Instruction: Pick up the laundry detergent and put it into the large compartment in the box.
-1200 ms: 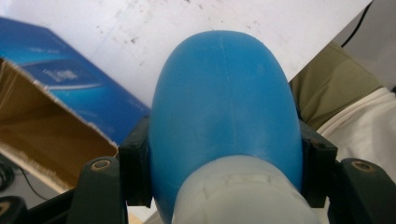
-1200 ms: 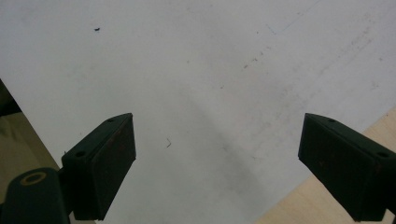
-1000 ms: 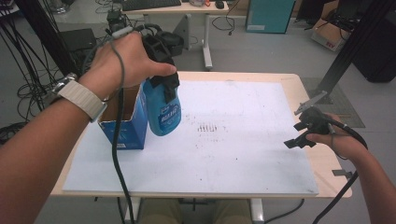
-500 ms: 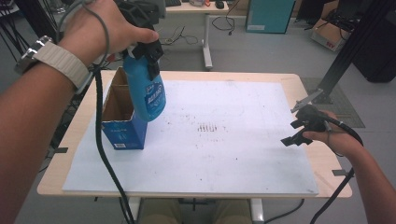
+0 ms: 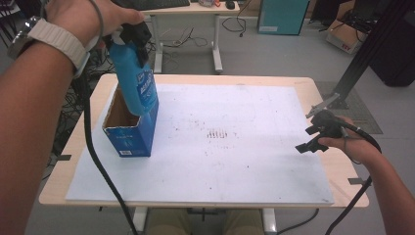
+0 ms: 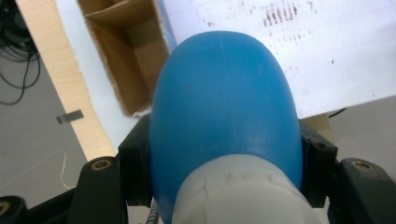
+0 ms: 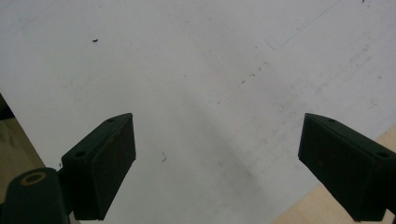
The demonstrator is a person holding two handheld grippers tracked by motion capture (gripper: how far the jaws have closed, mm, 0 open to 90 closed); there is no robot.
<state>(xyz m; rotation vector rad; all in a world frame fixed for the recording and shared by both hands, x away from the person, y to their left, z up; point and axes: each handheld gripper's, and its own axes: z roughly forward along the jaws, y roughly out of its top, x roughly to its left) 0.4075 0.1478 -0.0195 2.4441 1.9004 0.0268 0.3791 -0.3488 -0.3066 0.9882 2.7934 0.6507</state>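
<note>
High view, left gripper (image 5: 134, 36) clamped the bottle (image 5: 134, 78) by its neck, long axis near upright, base down over the box (image 5: 128, 134), right gripper (image 5: 315, 134) spread near the table's (image 5: 274, 81) edge, left gripper view, 2 jaws pinched the bottle (image 6: 224, 107) above the box (image 6: 126, 60), right gripper view, jaws wide apart over the sheet (image 7: 187, 70).

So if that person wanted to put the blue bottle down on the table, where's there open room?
Most of the white board is bare: the whole stretch between the open cardboard box at the left and the right gripper near the right edge. The crowded spot is the left end, where the left gripper holds the blue bottle above the box.
</note>
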